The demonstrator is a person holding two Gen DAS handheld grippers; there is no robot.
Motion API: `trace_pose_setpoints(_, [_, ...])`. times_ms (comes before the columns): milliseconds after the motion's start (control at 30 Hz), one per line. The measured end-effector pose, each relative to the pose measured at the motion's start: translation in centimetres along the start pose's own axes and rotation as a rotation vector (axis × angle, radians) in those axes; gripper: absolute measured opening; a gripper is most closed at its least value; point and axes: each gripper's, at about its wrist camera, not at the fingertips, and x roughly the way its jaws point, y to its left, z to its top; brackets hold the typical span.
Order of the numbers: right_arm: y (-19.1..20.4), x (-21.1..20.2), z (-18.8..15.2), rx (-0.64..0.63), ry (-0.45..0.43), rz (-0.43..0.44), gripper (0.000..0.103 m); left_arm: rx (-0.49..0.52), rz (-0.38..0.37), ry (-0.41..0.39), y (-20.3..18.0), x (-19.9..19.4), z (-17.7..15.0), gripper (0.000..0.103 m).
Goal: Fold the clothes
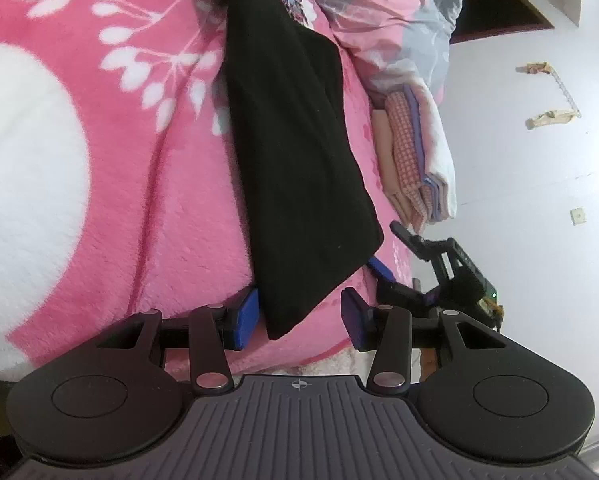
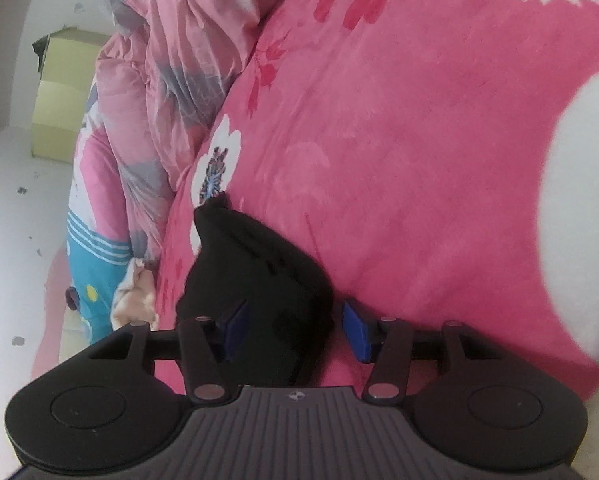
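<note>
I see the black garment (image 1: 295, 152) lying folded in a long strip on the pink blanket (image 1: 119, 184). Left gripper (image 1: 299, 316) has its jaws apart, straddling the near corner. Right gripper (image 2: 295, 328) also spread, cloth bunched between the pads, not clamped. Folded stack (image 1: 419, 160) sits just beside it.

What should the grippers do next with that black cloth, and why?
Probably close both sets of jaws on the black cloth. The left gripper and the right gripper each stand open with an end of it lying between them on the pink blanket, so neither holds it yet.
</note>
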Motion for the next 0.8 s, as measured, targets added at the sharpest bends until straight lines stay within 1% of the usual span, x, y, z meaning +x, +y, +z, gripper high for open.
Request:
trace_pose_setpoints(100, [-0.1, 0.2, 0.2, 0.001, 0.002, -0.006, 0.053, -0.016, -0.009, 0.011, 0.3, 0.2, 0.2, 0.044])
trace_pose_setpoints(167, [0.3, 1.0, 0.3, -0.021, 0.01, -0.008, 0.053, -0.017, -0.013, 0.023, 0.2, 0.5, 0.4, 0.044])
trace_pose_setpoints(300, [1.0, 2.0, 0.8, -0.052, 0.037, 0.011, 0.054, -0.025, -0.035, 0.048, 0.3, 1.1, 0.7, 0.044])
trace_pose_setpoints(367, [1.2, 1.9, 0.8, -0.072, 0.051, 0.019, 0.053, -0.036, -0.05, 0.054, 0.5, 1.3, 0.8, 0.044])
trace_pose_setpoints(433, [1.1, 1.8, 0.7, -0.084, 0.06, 0.02, 0.048, -0.038, -0.063, 0.057, 0.7, 1.4, 0.8, 0.044])
trace_pose_setpoints(533, [0.8, 2.0, 0.9, -0.084, 0.07, 0.028, 0.043, -0.036, -0.074, 0.066, 0.8, 1.7, 0.9, 0.044])
trace_pose_setpoints(633, [0.6, 2.4, 1.2, -0.081, 0.078, 0.041, 0.043, -0.015, -0.079, 0.079, 0.6, 2.0, 0.9, 0.044])
trace_pose_setpoints(733, [0.8, 2.7, 1.3, -0.113, 0.089, 0.04, 0.041, 0.018, -0.079, 0.084, 0.3, 2.2, 0.7, 0.044])
trace_pose_setpoints(767, [0.9, 2.8, 1.4, -0.123, 0.093, 0.04, 0.041, 0.03, -0.077, 0.083, 0.2, 2.2, 0.6, 0.043])
trace_pose_setpoints(800, [1.0, 2.9, 1.4, -0.134, 0.097, 0.04, 0.039, 0.038, -0.067, 0.08, 0.1, 2.3, 0.6, 0.04])
